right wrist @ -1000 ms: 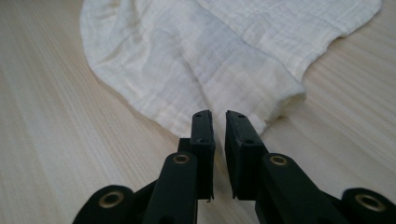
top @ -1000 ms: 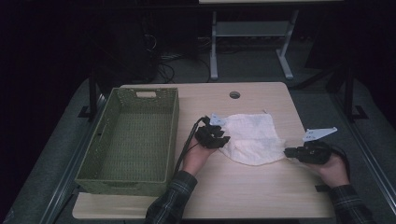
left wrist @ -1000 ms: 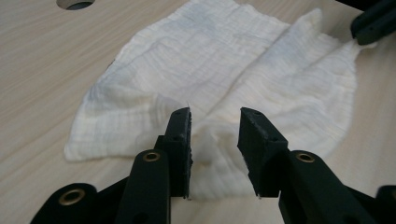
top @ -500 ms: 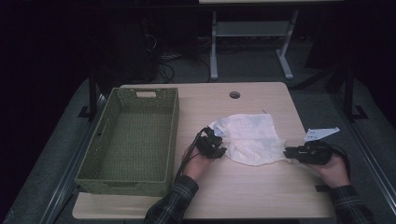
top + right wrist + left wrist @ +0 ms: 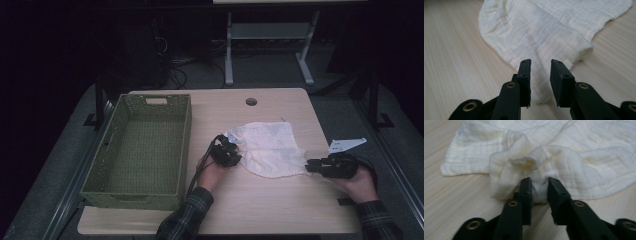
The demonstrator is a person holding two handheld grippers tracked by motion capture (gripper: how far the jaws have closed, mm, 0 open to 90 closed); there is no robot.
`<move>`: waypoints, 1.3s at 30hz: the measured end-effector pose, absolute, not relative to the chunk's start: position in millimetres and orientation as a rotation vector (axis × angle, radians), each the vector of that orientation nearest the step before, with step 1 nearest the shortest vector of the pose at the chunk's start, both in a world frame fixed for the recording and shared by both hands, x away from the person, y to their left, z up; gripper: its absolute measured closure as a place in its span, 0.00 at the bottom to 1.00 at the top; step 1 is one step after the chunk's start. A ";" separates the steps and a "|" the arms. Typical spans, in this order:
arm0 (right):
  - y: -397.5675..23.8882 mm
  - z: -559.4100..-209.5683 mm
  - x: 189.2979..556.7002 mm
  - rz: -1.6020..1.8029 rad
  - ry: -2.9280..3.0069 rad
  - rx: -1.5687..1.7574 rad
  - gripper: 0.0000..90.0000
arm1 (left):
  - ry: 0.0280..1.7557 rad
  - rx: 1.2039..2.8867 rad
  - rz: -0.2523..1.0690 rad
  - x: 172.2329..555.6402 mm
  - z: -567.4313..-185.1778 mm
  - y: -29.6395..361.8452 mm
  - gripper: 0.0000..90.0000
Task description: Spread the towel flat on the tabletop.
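A white cloth [image 5: 270, 147] lies rumpled on the wooden table [image 5: 280, 205]. My left gripper [image 5: 236, 158] is at the cloth's left edge. In the left gripper view a bunched fold of the cloth [image 5: 541, 157] fills the gap of that gripper [image 5: 539, 182], whose jaws have just been closing onto it. My right gripper [image 5: 309, 166] rests at the cloth's near right corner. In the right gripper view its jaws [image 5: 540, 63] have just been opening, and the cloth [image 5: 549, 25] corner lies flat on the table between them, untouched by the pads.
A green woven basket [image 5: 185, 140] stands on the left half of the table, its right wall a hand's width from my left gripper. A round cable hole [image 5: 251, 101] sits near the table's far edge. Beyond the table a metal stand's legs [image 5: 229, 65] rise from the floor.
My left gripper has sunk a little onto the cloth's left edge and gathered it into a fold. The right gripper has stayed put at the right corner.
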State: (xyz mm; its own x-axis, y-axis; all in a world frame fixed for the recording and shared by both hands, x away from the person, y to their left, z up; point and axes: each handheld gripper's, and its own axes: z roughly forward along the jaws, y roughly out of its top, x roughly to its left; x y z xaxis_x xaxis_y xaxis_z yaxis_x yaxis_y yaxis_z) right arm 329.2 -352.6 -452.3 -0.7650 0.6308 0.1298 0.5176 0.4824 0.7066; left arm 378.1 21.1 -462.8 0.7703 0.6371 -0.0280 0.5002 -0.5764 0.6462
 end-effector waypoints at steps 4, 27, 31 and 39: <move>-351.1 -458.1 327.7 1.109 2.610 1.012 0.77 | 0.831 2.327 0.257 376.4 -461.0 20.4 0.92; -342.0 -449.9 317.8 1.124 2.653 0.924 0.96 | 0.863 2.234 0.170 313.2 -427.0 48.9 0.94; -344.6 -449.1 306.3 1.126 2.655 0.909 0.96 | 0.865 2.232 0.169 299.5 -425.4 53.3 0.94; -350.1 -446.6 280.8 1.161 2.660 0.894 0.96 | 0.879 2.258 0.153 275.8 -427.5 60.8 0.94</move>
State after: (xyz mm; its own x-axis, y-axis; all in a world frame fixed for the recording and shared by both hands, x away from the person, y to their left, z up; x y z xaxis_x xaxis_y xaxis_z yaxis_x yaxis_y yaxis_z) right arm 280.8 -350.1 -446.6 -0.8215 0.5546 0.1329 0.4745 0.5355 0.6987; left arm 275.8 60.8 -427.5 0.7629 0.6324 -0.1341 0.5498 -0.5257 0.6491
